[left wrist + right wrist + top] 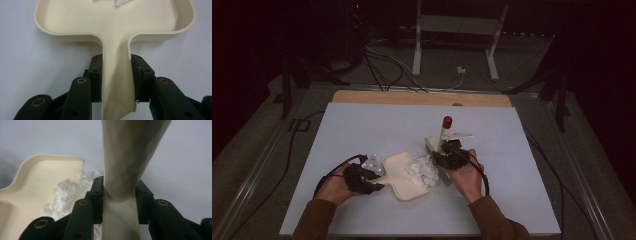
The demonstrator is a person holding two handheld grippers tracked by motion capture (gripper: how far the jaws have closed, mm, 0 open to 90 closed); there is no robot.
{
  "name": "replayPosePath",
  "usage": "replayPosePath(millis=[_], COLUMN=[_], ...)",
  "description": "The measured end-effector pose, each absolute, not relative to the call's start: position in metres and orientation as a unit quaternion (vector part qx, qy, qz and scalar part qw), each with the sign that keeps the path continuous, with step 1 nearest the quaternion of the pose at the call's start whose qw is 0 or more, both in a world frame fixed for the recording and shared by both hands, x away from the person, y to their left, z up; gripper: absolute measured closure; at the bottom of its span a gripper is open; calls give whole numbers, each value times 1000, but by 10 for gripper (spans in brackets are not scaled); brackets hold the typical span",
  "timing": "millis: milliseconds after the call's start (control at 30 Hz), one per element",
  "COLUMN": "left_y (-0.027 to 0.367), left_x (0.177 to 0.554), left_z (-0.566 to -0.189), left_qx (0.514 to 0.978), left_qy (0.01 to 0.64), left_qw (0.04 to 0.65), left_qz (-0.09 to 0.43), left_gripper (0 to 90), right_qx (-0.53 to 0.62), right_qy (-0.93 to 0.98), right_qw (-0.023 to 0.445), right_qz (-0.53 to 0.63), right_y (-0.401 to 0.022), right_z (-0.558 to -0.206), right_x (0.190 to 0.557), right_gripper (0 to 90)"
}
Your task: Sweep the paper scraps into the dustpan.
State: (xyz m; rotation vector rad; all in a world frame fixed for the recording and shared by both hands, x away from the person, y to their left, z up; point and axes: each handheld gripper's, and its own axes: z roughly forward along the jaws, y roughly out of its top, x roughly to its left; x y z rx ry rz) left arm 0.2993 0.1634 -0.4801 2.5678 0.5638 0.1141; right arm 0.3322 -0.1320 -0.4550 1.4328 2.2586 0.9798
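A cream dustpan [404, 176] lies flat on the pale blue table top [362, 125], and my left gripper [371, 181] is shut on its handle from the left. In the left gripper view both pads [96, 75] press the sides of the dustpan handle [116, 90]. White paper scraps [423, 170] are heaped at the pan's right edge and partly inside it. My right gripper [451, 157] is shut on the cream handle of a brush [445, 131] with a red cap, which stands nearly upright just right of the scraps. The right gripper view has the brush handle [125, 152] between the jaws, with the dustpan [37, 182] and scraps [67, 192] to its left.
A strip of bare wood [422, 98] runs along the table's far edge. Black cables [292, 150] trail off the left and right sides. Beyond the table, a white metal stand [454, 30] and more cables sit on the floor.
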Motion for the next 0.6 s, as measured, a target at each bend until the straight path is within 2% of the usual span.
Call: replayPosePath(millis=[600], left_y=[160], left_x=[299], left_z=[-481], left_qx=[944], left_qy=[207], left_qw=[253], left_qz=[40], left_gripper=[662], right_qx=[461], right_qy=[805], right_qw=[124], right_qz=[353], right_y=[-91], right_z=[-452], right_x=[321], right_gripper=[672])
